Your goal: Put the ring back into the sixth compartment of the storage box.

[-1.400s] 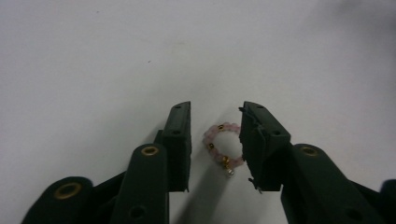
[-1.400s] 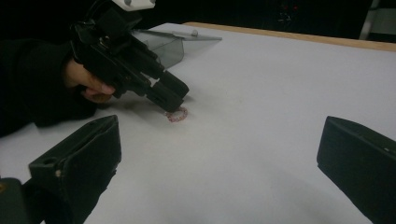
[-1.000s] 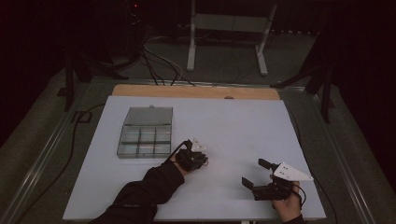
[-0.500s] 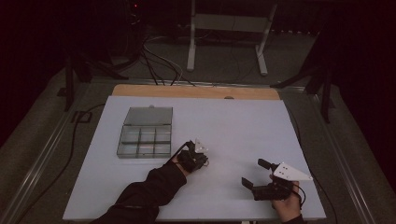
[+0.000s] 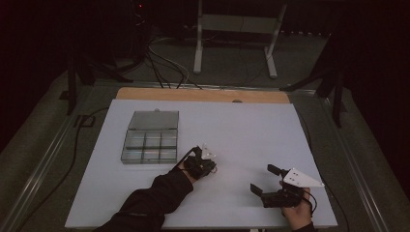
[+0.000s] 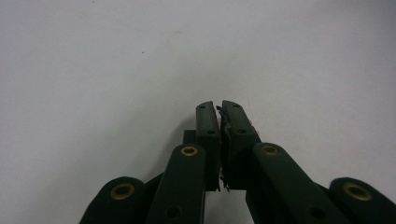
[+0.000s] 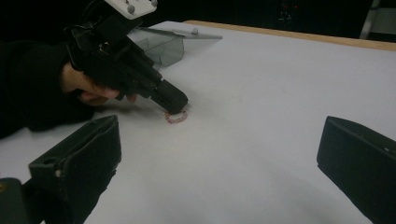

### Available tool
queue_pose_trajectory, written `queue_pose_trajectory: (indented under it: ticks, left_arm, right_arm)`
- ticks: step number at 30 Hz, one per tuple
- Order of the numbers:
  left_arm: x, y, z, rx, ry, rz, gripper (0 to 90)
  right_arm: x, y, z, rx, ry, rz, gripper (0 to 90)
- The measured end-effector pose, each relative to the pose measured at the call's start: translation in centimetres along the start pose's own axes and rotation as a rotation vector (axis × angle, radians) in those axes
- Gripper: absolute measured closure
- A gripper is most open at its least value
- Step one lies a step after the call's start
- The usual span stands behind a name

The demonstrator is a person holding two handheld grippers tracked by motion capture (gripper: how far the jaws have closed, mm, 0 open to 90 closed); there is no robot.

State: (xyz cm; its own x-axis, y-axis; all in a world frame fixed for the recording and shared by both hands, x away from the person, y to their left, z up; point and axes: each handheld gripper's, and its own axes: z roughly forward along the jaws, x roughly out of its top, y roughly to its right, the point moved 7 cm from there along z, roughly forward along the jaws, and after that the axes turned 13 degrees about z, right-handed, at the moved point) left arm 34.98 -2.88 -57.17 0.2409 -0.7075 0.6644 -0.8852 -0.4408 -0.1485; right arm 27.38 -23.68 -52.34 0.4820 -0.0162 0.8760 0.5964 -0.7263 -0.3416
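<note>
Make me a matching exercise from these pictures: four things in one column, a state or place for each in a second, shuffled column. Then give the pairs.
Things:
1. left claw
2. right claw
3. box
4. pink ring

States or places:
A. lid open, at the table's left
B. jaws wide apart
C. on the table under a claw tip
D. jaws pressed together, tip down on the table

Pairs: 1-D, 2-B, 3-A, 4-C
</note>
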Motion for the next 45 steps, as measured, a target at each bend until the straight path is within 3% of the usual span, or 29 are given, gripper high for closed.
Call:
queue_pose_trajectory:
  ticks: [11,20,45]
  left_arm:
    - [0.8,-0.2,-1.1,-0.010,0.041,-0.014,88.4]
    - [1.4,0.2,-1.8,-0.006,0.055,0.017,88.4]
    - [2.4,0.3,-4.2,-0.030,0.107,0.020,88.3]
  right_arm:
    - [0.0,0.0,0.0,0.000,0.001,-0.001,0.0]
    - [0.0,-0.1,-0.1,-0.002,0.001,-0.002,0.0]
    - [0.0,0.0,0.0,-0.004,0.003,0.001,0.0]
